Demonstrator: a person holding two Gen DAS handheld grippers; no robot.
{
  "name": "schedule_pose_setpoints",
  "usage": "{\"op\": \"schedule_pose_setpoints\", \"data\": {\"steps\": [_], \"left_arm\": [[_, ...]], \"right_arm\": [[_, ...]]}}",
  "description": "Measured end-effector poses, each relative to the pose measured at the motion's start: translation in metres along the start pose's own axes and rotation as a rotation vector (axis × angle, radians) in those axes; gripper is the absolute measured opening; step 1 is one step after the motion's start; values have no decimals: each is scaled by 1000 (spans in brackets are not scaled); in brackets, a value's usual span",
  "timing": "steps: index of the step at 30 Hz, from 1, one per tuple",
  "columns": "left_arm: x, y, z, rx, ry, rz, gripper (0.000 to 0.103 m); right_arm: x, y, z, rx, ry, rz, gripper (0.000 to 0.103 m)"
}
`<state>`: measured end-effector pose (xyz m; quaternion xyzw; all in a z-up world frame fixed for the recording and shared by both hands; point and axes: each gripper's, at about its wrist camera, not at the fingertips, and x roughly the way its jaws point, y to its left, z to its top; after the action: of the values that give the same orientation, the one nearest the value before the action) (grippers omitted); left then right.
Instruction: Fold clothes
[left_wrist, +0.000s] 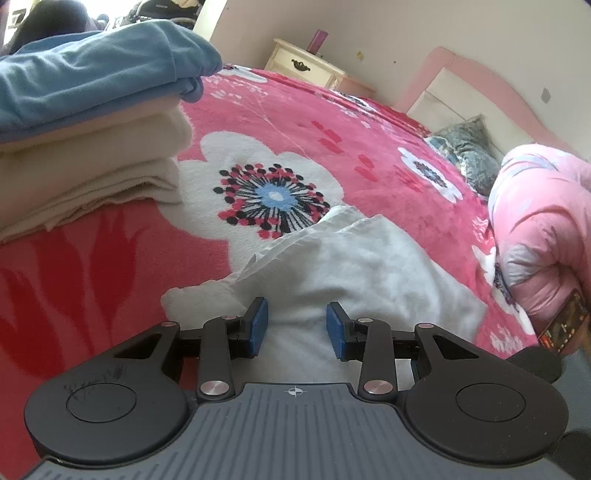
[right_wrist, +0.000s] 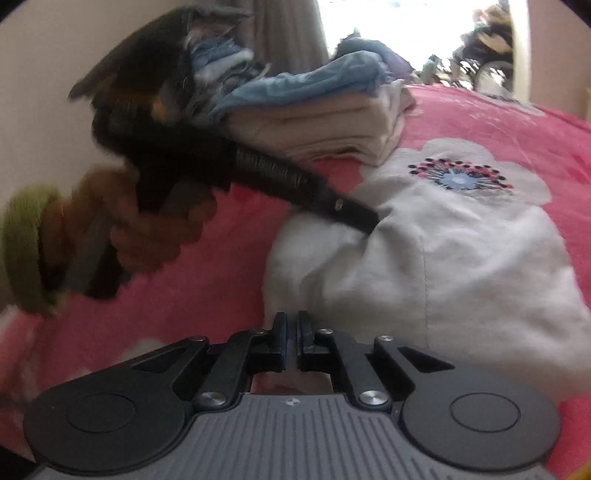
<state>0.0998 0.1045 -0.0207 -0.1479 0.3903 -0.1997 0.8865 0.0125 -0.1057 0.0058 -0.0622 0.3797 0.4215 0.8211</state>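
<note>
1. White garment lies at lower centre, on the pink floral bedspread.
2. Your left gripper: jaws spread, over the garment.
3. Your right gripper: jaws pressed together, at the garment's edge.
4. Folded stack sits upper left.

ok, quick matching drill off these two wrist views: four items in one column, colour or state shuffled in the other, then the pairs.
Items:
1. top garment on the folded stack
2. garment under the left claw
3. right claw
4. bedspread

States:
A. shut
B. white, lying rumpled
C. pink with flowers
D. blue

Pairs: 1-D, 2-B, 3-A, 4-C
</note>
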Motion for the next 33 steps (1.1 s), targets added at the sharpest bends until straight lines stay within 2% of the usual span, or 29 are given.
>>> {"op": "schedule_pose_setpoints", "data": {"steps": [1,4,6,7,10,11,16,19,21,24,26,28,30,31,33], "left_arm": [[0,0,0,0,0,-1,35],[1,1,0,0,-1,-3,35],[2,1,0,-1,-3,-2,35],[2,0,0,0,-3,-2,35],[2,-1,0,10,-4,4,35],[2,-2,0,14,-5,5,35],[3,-2,-1,16,-12,8,36],[3,-3,-1,16,-12,10,36],[3,-3,-1,20,-12,12,36],[4,-5,-1,24,-11,16,36],[4,-5,1,19,-10,20,36],[1,-5,3,8,-8,26,36],[-12,-6,7,0,-42,44,37],[-20,-6,8,-5,-66,51,37],[-41,-3,7,-47,-105,35,38]], "right_arm": [[-9,8,4,-34,-40,0,8],[-11,22,3,-85,-50,38,9],[16,23,-9,-106,37,19,8],[23,23,-13,-110,60,5,4],[21,21,-17,-102,64,-18,3],[14,19,-14,-78,45,-14,3],[-58,-38,6,183,-187,-26,14],[-78,-85,-1,370,-262,-97,19],[-74,-110,-14,458,-266,-153,20],[-40,-136,-42,555,-100,-268,21],[-38,-145,-55,639,-126,-240,21],[-51,-148,-53,691,-168,-206,22],[-64,-153,-46,725,-241,-176,38],[-72,-158,-46,743,-270,-162,43],[-78,-175,-41,766,-287,-142,55]]}}
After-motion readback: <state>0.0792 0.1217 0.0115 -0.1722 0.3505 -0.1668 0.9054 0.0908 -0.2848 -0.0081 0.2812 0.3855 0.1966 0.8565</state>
